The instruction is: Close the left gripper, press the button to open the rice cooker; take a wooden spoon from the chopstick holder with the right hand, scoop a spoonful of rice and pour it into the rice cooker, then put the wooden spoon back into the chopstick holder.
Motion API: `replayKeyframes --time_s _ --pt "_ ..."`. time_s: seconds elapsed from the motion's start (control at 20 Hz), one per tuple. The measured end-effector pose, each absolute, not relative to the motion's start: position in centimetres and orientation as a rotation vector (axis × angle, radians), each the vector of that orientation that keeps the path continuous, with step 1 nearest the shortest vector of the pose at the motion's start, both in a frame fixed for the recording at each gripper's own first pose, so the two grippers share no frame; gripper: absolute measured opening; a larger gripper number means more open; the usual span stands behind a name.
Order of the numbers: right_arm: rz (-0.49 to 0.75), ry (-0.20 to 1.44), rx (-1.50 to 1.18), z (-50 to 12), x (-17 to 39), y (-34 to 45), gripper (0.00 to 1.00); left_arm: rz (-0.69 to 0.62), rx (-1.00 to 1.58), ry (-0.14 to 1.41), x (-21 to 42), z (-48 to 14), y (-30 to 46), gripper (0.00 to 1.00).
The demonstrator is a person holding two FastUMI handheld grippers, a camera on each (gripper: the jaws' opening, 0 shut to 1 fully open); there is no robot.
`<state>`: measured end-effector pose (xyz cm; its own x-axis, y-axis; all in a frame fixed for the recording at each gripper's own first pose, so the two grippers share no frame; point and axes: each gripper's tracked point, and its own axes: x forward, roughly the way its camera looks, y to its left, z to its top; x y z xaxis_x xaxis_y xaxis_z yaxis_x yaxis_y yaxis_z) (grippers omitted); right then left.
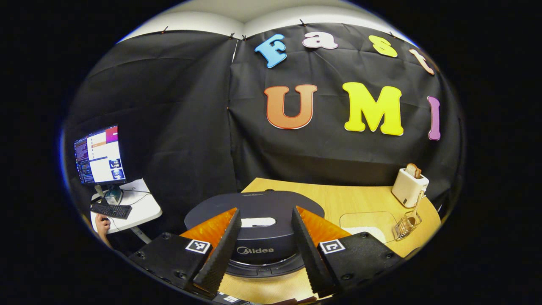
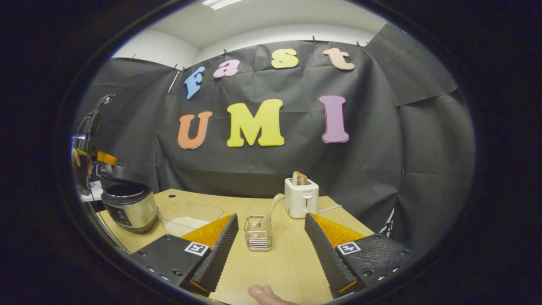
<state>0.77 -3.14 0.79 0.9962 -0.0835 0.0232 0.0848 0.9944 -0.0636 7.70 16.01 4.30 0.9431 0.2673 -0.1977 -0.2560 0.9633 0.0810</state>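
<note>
The rice cooker (image 1: 254, 203) has a dark lid that lies just beyond my left gripper (image 1: 266, 211), which is open with its fingers spread to either side of the lid. In the right gripper view the cooker (image 2: 129, 207) stands at the left with a silver body, and its lid (image 2: 123, 173) appears tilted up off the rim. A wire chopstick holder (image 2: 258, 235) with a wooden spoon (image 2: 271, 207) leaning in it stands straight ahead of my right gripper (image 2: 271, 216), which is open and short of it. The same holder (image 1: 407, 224) sits at the right in the left gripper view.
A clear tub of rice (image 2: 190, 216) lies between cooker and holder. A white toaster (image 2: 301, 197) with bread stands behind the holder. A thumb (image 2: 264, 292) shows at the table's near edge. A monitor (image 1: 99, 154) and keyboard (image 1: 111, 210) sit on a side table at the left.
</note>
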Motion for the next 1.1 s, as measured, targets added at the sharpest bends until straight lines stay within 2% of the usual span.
replayKeyframes --time_s 0.1,0.2,0.4,0.65,1.1 --pt "-0.097 -0.031 -0.073 0.9 0.7 -3.2 0.94 0.268 0.061 0.189 7.3 3.5 15.9 0.78" --pt "-0.104 -0.028 -0.073 0.8 0.8 -3.3 0.92 0.272 0.064 0.174 7.1 2.8 15.9 0.79" --pt "-0.119 -0.013 -0.066 0.4 1.3 -3.6 0.94 0.285 0.081 0.152 6.8 1.7 15.8 0.79" --pt "-0.112 0.006 -0.057 -0.3 1.9 -3.2 0.92 0.309 0.095 0.101 6.4 0.9 15.7 0.79" --pt "-0.106 0.001 -0.069 -0.3 1.9 -2.9 0.93 0.353 0.095 0.072 6.1 -1.4 15.8 0.79"
